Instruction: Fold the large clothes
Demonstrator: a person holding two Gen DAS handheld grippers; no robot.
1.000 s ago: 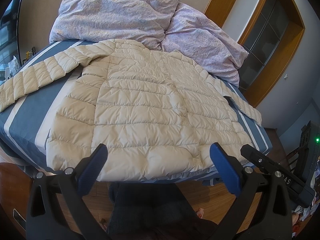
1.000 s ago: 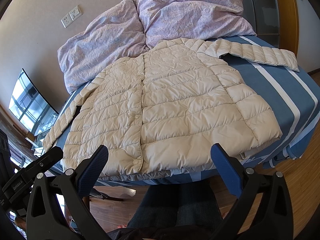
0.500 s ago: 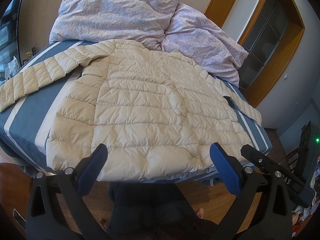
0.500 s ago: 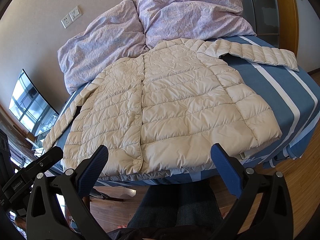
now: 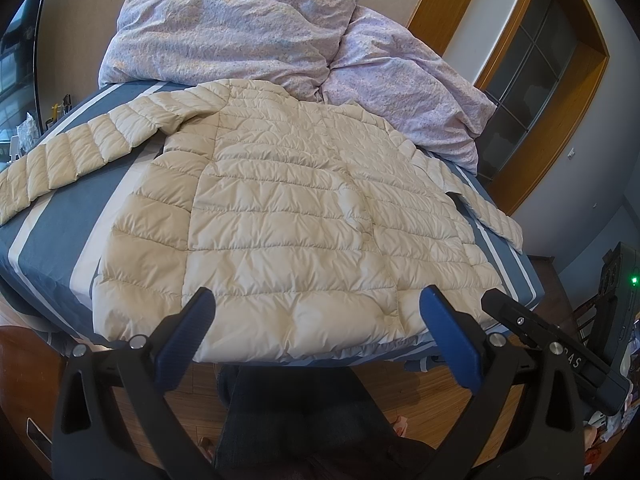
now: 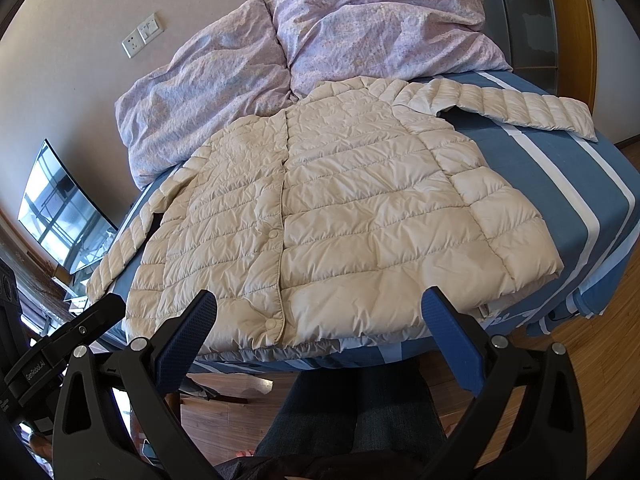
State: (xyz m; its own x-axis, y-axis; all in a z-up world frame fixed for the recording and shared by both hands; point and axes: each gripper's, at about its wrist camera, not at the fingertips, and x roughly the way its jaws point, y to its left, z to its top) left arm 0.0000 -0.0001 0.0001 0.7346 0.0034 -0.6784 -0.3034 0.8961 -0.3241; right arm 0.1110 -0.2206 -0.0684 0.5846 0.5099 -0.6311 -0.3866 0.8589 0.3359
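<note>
The jacket (image 5: 304, 216), a cream quilted down one, is spread flat and face up on the bed (image 5: 60, 216), its hem at the near edge and its collar against the lilac duvet (image 5: 248, 32) heaped at the head. Nothing is seen to have changed over the last second: the garment lies as it did, and both views are held as before. From this it is judged that folding has not been started. One sleeve (image 5: 76, 152) is stretched out across the striped sheet; the other sleeve (image 6: 132, 240) trails off the opposite side. The left gripper (image 5: 316, 328) and the right gripper (image 6: 318, 328) are held just short of the hem, jaws spread wide, nothing between them.
</note>
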